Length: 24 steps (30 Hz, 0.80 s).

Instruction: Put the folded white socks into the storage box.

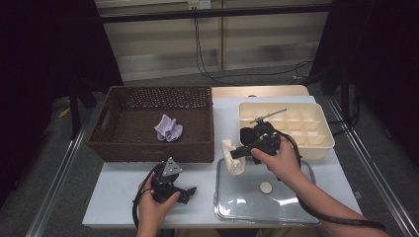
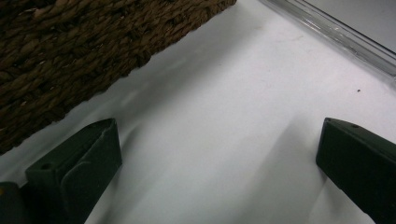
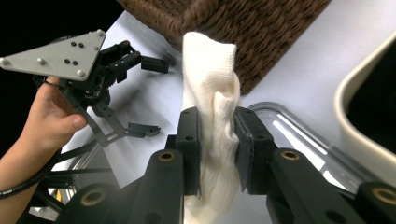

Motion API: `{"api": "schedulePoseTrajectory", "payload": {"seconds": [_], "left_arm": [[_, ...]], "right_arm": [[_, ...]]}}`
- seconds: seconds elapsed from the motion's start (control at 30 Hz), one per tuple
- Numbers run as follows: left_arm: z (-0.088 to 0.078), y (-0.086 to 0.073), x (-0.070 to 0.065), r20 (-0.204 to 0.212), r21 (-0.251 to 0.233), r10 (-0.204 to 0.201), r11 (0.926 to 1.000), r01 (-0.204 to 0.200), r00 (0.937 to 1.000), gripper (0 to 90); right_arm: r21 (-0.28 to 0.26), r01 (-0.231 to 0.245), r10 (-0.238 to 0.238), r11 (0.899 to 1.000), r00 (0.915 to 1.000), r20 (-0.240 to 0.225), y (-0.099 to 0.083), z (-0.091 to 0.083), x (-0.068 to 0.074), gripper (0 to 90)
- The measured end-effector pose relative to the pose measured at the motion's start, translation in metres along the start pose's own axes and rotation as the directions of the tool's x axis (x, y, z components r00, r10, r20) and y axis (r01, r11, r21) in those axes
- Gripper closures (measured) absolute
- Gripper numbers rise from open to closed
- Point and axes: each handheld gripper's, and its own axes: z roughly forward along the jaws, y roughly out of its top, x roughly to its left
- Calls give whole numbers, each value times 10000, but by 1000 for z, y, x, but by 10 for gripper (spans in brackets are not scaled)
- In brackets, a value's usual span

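My right gripper (image 1: 240,152) is shut on a cream knitted cloth (image 1: 233,157), which hangs just above the near-left corner of a clear tray (image 1: 296,207). In the right gripper view both pads pinch the cloth (image 3: 212,93) at its middle, and its upper end stands up past the jaws. My left gripper (image 1: 187,193) rests low over the white table in front of the brown wicker basket (image 1: 148,148). Its jaws stand wide apart with only bare tabletop between them (image 2: 219,154). A lilac cloth (image 1: 168,128) lies inside the basket.
A cream divided box (image 1: 321,140) sits at the back right, behind the clear tray. A small white disc (image 1: 266,187) lies in the tray. The basket wall (image 2: 70,46) is close to the left gripper, and the tray's rim (image 2: 336,32) lies farther off.
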Motion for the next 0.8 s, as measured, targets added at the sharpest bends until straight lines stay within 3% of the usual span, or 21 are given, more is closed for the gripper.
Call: {"api": "schedulePoseTrajectory", "payload": {"seconds": [0.33,0.8], "left_arm": [[0,0,0,20,-9,-22,10000,22,10000,0],[0,0,0,24,-10,-36,10000,36,10000,0]], "right_arm": [[-179,-151,153,9997,9998,110,15,-22,-10,734],[-538,-390,424,9978,9971,630,36,-53,-29,734]]}}
